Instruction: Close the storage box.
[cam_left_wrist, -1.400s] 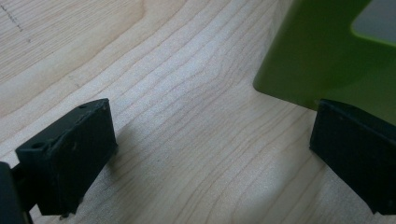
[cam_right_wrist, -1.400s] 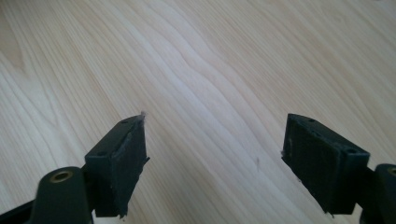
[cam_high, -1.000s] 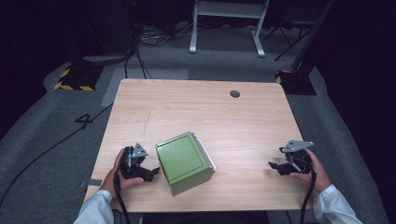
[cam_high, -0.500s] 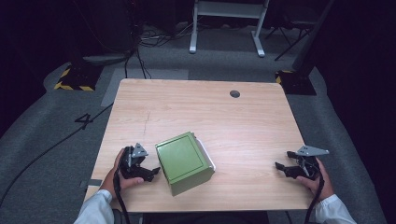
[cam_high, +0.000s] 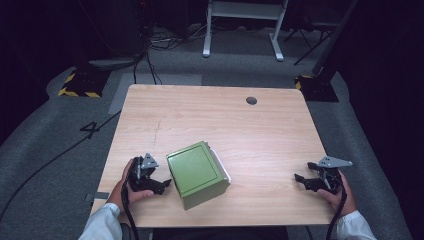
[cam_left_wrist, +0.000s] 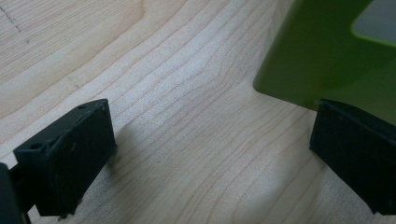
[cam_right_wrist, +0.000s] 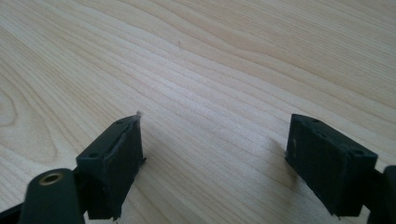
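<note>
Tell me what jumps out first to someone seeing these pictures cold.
The green box at the near middle of the wooden table, its colour loud against the pale wood. Then the black tongs: the left tongs right beside the box, the right tongs open near the table's right edge.

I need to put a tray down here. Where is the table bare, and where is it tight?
Bare: the table's whole far half up to the round hole, and between the green box and right tool. Tight: near-left corner, where the left tool sits beside the box.
</note>
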